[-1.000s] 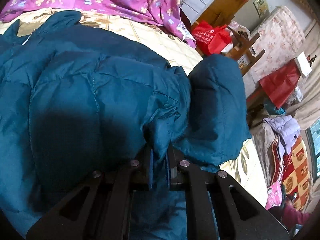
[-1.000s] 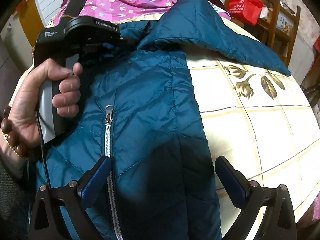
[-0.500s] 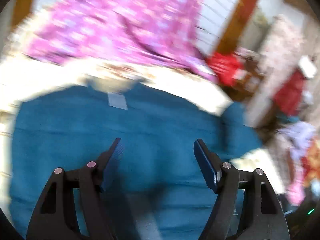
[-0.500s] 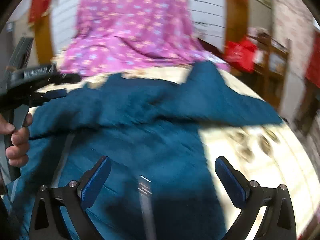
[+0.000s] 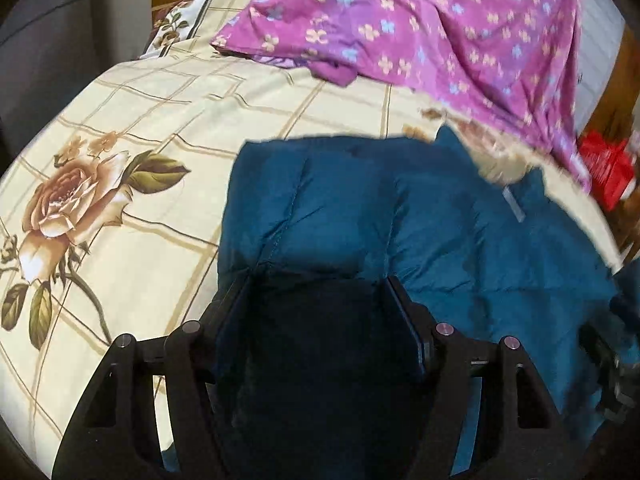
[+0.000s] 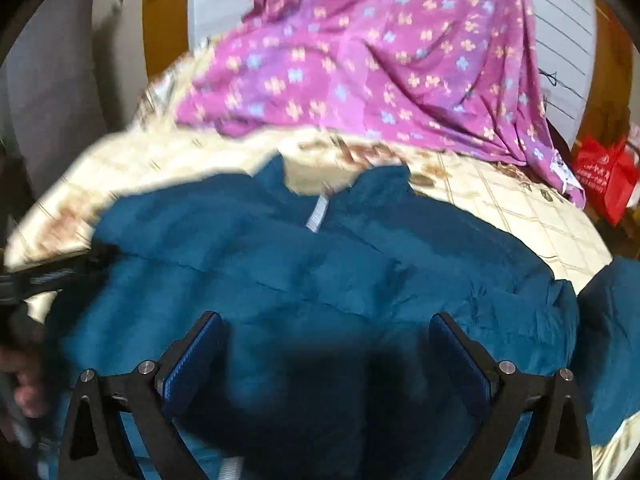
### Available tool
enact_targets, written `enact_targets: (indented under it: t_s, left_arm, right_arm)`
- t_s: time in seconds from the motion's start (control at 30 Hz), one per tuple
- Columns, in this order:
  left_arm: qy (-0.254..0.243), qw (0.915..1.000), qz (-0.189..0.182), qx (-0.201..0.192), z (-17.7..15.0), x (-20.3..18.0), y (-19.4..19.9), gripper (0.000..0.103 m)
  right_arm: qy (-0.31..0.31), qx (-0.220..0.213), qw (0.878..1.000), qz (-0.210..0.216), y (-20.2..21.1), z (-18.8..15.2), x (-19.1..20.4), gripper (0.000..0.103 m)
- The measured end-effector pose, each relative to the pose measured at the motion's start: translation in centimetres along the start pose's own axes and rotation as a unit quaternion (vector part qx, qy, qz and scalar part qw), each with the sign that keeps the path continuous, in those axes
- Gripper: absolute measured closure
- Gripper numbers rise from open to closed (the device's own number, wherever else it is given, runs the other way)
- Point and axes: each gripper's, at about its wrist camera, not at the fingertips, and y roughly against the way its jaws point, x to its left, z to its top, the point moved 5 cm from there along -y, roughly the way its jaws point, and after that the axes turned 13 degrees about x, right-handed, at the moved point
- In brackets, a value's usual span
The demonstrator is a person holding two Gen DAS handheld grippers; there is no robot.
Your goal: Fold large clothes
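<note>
Left gripper point(image 5: 320, 312): bottom centre of the left wrist view, jaws apart over dark fabric, gripping nothing. A second ago it was clamped on a fold of the jacket; it has let go, then its jaws have just been closing slightly.
Right gripper point(image 6: 326, 360): bottom centre of the right wrist view, jaws wide apart and empty, as before.
Jacket point(image 6: 320, 280): blue padded jacket spread on the bed, filling the lower half of both views, collar towards the top.
Meaning: the folded part seems laid down; both grippers look free for the next fold.
Bed point(image 5: 140, 140): cream checked sheet with roses, left.
Purple floral cloth point(image 5: 440, 32): heaped beyond, top of frame.
</note>
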Motion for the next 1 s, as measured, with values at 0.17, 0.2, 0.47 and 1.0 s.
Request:
enact_targets:
  t_s: [0.17,0.2,0.47,1.0]
  left_arm:
    - [-0.008,0.9998,0.016,-0.009,-0.3,0.1,-1.0,0.037]
    - [-0.010,0.9997,0.021,-0.010,-0.1,0.1,-1.2,0.037]
    - [-0.016,0.9997,0.017,-0.010,-0.2,0.1,-0.6,0.035]
    - [-0.042,0.9963,0.074,-0.013,3.6,-1.6,-2.6,0.033]
  right_arm:
    - [-0.041,0.035,0.998,0.022,-1.9,-2.1,-5.9,0.002]
    - [-0.049,0.037,0.998,0.019,-1.7,-2.6,-7.1,0.003]
    - [-0.119,0.064,0.990,0.025,-2.2,-5.7,-15.1,0.002]
    - [-0.152,0.068,0.985,0.038,-5.2,-1.6,-14.7,0.000]
